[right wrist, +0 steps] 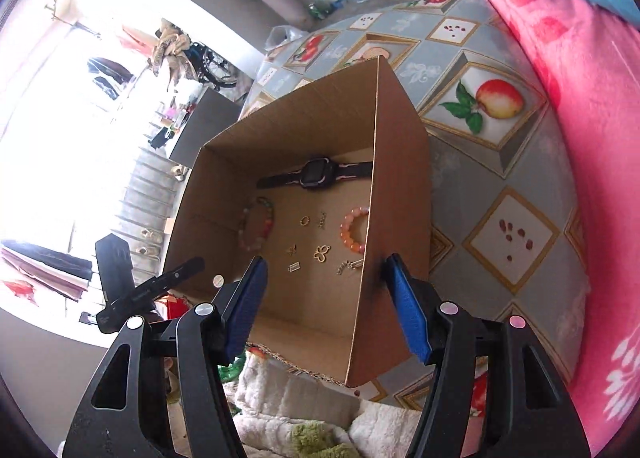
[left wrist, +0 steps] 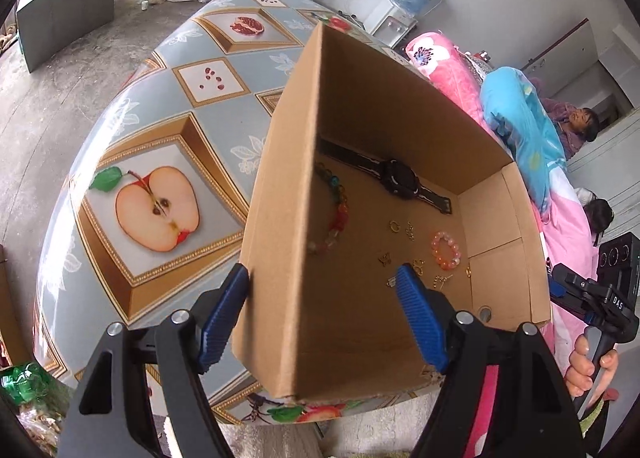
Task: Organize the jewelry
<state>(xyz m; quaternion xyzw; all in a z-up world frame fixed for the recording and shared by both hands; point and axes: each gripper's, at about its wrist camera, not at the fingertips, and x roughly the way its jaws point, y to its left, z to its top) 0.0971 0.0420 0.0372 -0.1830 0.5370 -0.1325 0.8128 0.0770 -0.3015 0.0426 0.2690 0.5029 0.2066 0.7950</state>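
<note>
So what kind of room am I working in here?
Most likely a lived-in bedroom or family room at home: pink bedding lies beside the fruit-print table, a water dispenser stands by the wall, and a person rests on the bed.

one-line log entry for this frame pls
left gripper: open astride box wall | right gripper: open astride opposite wall | watch, bracelets, charms inside

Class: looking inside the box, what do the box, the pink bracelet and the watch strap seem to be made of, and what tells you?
Box: matte brown corrugated cardboard, fluted edge showing.
Pink bracelet: glossy translucent beads, glass or plastic.
Watch strap: matte black, probably rubber or silicone.
</note>
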